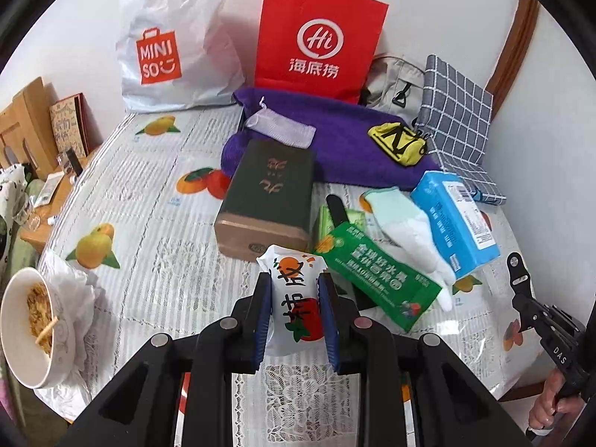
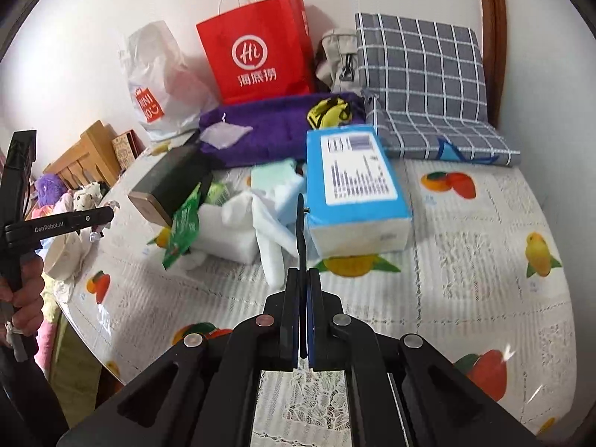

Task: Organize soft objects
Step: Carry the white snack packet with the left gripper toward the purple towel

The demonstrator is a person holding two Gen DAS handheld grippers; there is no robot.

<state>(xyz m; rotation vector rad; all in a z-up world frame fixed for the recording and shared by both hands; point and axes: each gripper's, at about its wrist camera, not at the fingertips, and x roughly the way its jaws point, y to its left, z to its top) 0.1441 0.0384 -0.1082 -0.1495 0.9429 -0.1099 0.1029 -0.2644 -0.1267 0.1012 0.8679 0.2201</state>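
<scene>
The left hand-held gripper point(image 1: 296, 311) is clamped on a small white snack pouch point(image 1: 296, 298) printed with an orange and a red fruit; its blue pads point(image 1: 262, 313) press the pouch's two sides, and the pouch stands upright between them, clear of the tabletop point(image 1: 149, 193). The right hand-held gripper point(image 2: 303, 290) is closed on a thin black strap-like piece point(image 2: 300, 231) that rises edge-on from between its jaws; what the strap belongs to cannot be told.

Just beyond the pouch lies a green printed packet point(image 1: 376, 279), with white gloves point(image 1: 413, 238) partly over it and a blue tissue pack point(image 1: 452, 219) beside them. A dark green box point(image 1: 268, 197) lies to the left of these. Behind them a purple towel point(image 1: 335, 149) is spread, carrying a pale mesh pouch point(image 1: 279, 126) and a yellow and black pouch point(image 1: 396, 143). A grey checked cushion point(image 1: 454, 123) leans at the right, and a red paper bag point(image 1: 316, 37) and a white Miniso bag point(image 1: 167, 52) stand against the wall. A bowl of noodles point(image 1: 31, 320) sits at the left edge of the fruit-patterned table cover.
</scene>
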